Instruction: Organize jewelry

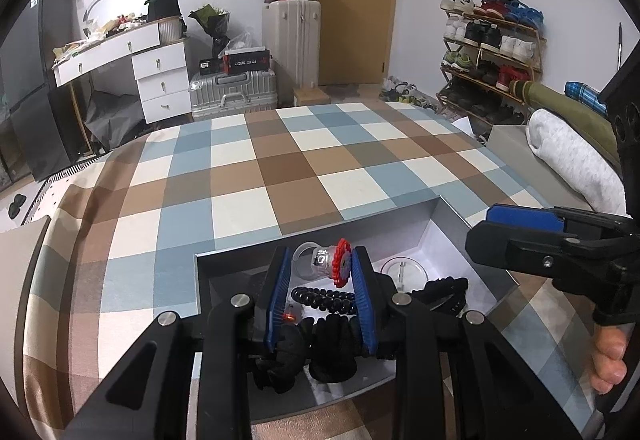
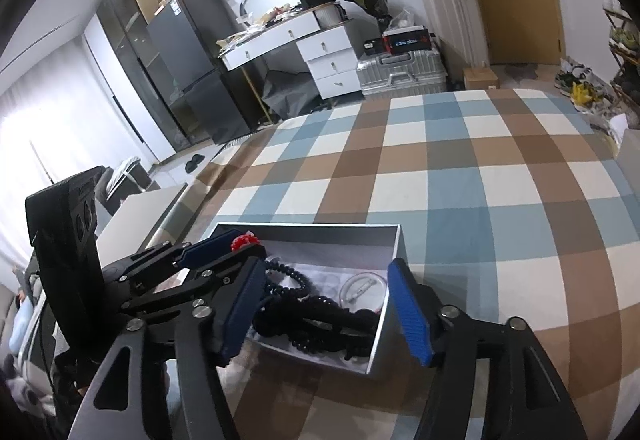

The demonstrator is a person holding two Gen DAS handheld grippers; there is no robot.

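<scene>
the left gripper (image 1: 320,280) pinches a clear ring with a red flower top (image 1: 334,264) over the grey box (image 1: 224,260) on the checked bedspread (image 1: 280,168); the right gripper (image 2: 328,304) hangs spread, empty, above black bead strings (image 2: 316,316) inside the box.

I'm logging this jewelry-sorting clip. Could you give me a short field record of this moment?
surface: checked cloth
container: open grey box
contents: black bead strings, clear round case
left gripper: shut on a ring with a red flower, over the box
right gripper: open, empty, over the box's near corner
</scene>
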